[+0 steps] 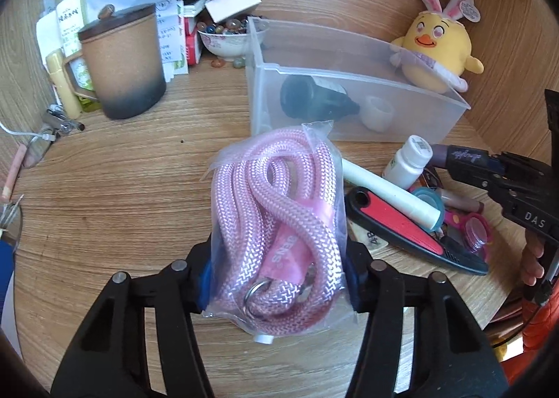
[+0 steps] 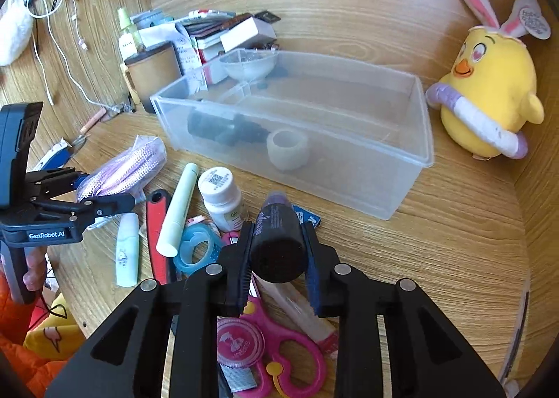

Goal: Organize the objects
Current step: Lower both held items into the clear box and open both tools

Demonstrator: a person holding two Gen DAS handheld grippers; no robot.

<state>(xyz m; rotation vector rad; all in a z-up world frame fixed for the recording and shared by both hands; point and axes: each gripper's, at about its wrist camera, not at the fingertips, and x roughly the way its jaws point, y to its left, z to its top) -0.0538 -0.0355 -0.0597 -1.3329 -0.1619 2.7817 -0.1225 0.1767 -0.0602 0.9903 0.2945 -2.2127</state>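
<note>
A coil of pink rope in a clear plastic bag (image 1: 276,209) sits between the fingers of my left gripper (image 1: 279,279), whose pads press on both sides of the bag just above the wooden desk. The right wrist view shows the same bag (image 2: 122,167) in the left gripper (image 2: 104,192). My right gripper (image 2: 277,251) is shut on a dark purple tube (image 2: 276,223), held over a pile of small items. A clear plastic bin (image 2: 422,118) stands behind, holding a black bottle (image 2: 223,127) and a white roll (image 2: 288,148).
A yellow plush chick (image 2: 489,97) sits right of the bin. A brown lidded mug (image 1: 122,63), a bowl of stones (image 1: 223,38) and papers crowd the back left. The pile holds a white pill bottle (image 2: 222,195), a pale green tube (image 2: 178,209), blue tape (image 2: 195,251) and pink scissors (image 2: 290,359).
</note>
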